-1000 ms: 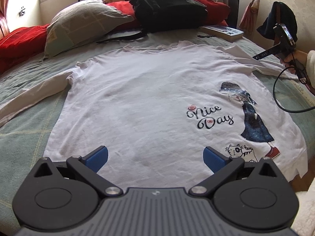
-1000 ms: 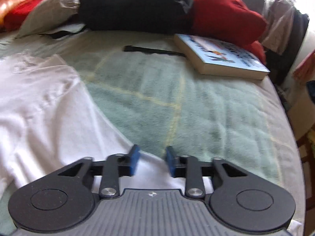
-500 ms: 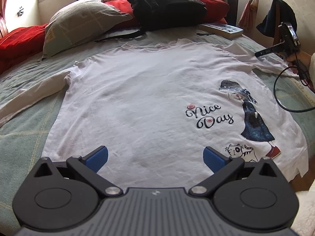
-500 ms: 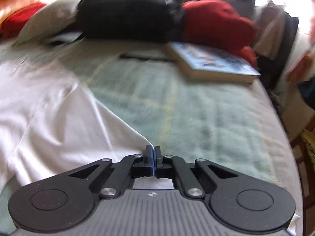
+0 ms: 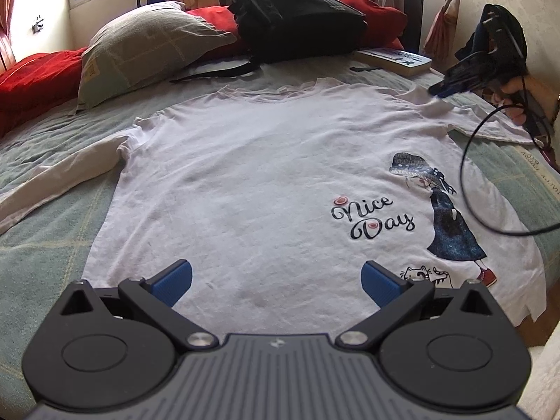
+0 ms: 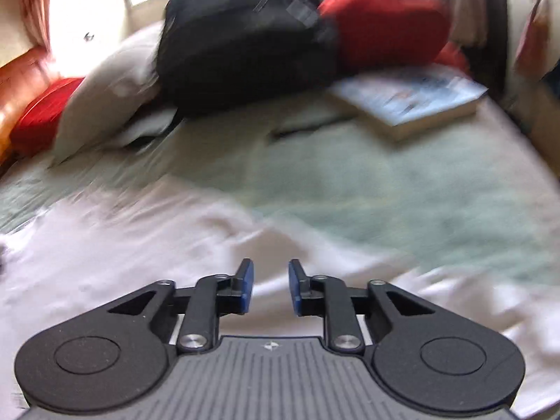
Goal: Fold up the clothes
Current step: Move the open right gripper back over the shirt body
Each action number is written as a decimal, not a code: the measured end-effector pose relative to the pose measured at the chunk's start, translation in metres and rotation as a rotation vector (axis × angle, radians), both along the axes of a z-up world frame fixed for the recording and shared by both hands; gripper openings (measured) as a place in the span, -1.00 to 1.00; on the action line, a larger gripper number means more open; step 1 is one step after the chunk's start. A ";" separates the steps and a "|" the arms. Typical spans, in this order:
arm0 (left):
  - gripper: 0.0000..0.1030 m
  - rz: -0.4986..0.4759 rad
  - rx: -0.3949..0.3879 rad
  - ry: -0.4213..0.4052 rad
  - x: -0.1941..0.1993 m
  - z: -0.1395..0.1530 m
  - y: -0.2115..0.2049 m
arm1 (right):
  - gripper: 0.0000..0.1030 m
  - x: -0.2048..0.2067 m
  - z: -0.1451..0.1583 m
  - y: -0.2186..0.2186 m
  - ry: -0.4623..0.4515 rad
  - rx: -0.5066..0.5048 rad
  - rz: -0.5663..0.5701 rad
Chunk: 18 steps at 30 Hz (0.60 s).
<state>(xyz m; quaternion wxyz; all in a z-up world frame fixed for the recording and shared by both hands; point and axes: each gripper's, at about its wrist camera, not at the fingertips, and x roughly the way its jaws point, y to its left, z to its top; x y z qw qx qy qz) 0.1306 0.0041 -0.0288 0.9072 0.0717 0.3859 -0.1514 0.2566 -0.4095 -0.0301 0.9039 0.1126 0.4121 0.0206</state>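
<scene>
The white shirt [image 5: 266, 189] lies flat, print side up, across the middle of the left wrist frame, on the bed [image 5: 45, 245]. One sleeve runs off to the left edge; the other trails to the upper right, under your right tool [image 5: 441, 90].

Right tool [image 6: 267, 288]: the jaws have just been opening. The blue pads stand a narrow gap apart with nothing between them, and white cloth shows under them. So the pinch on that sleeve has let go. From the left view I can't tell if the tip touches the fabric.

Left tool [image 5: 276, 281]: spread wide at the bottom centre, hovering over the hem, gripping nothing.

Risks as I see them:
- The right view is badly smeared. If you re-close while moving that fast, you'll likely catch one layer, or the bedcover with it.
- With a gap that narrow, the sleeve edge could slide past the pads rather than in.
- The cable [image 5: 469, 175] loops over the right side of the shirt; it could drag the sleeve or the print side out of square during a fold.
- The book [image 5: 393, 61] and backpack [image 5: 294, 10] sit just beyond the collar at the top, so a high fold could snag the loose strap.
- The left sleeve is rumpled near the shoulder; folding over it locks in the crease.
</scene>
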 end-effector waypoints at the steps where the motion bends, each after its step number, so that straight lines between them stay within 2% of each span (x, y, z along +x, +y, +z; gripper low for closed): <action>1: 0.98 0.001 0.001 -0.001 0.000 0.000 0.001 | -0.41 0.005 -0.006 0.012 0.037 -0.009 0.004; 2: 0.98 0.001 0.001 -0.003 0.000 0.001 0.002 | -0.40 0.012 -0.013 0.021 0.066 -0.037 0.003; 7: 0.98 0.034 -0.005 -0.009 0.001 0.002 0.011 | -0.37 0.049 -0.030 0.028 0.078 -0.142 -0.077; 11: 0.98 0.053 -0.023 -0.013 0.003 0.001 0.017 | -0.20 0.079 -0.033 0.012 0.074 -0.114 -0.133; 15: 0.98 0.053 -0.026 -0.017 0.002 0.001 0.020 | -0.17 0.093 -0.021 0.011 0.069 -0.098 -0.160; 16: 0.98 0.054 -0.026 -0.018 0.003 0.001 0.021 | -0.12 0.091 -0.016 0.019 0.071 -0.094 -0.140; 17: 0.98 0.057 -0.026 -0.018 0.003 0.001 0.022 | 0.11 0.089 -0.011 0.027 0.073 -0.089 -0.120; 18: 0.98 0.062 -0.026 -0.019 0.005 0.001 0.024 | 0.21 0.087 -0.006 0.034 0.075 -0.084 -0.099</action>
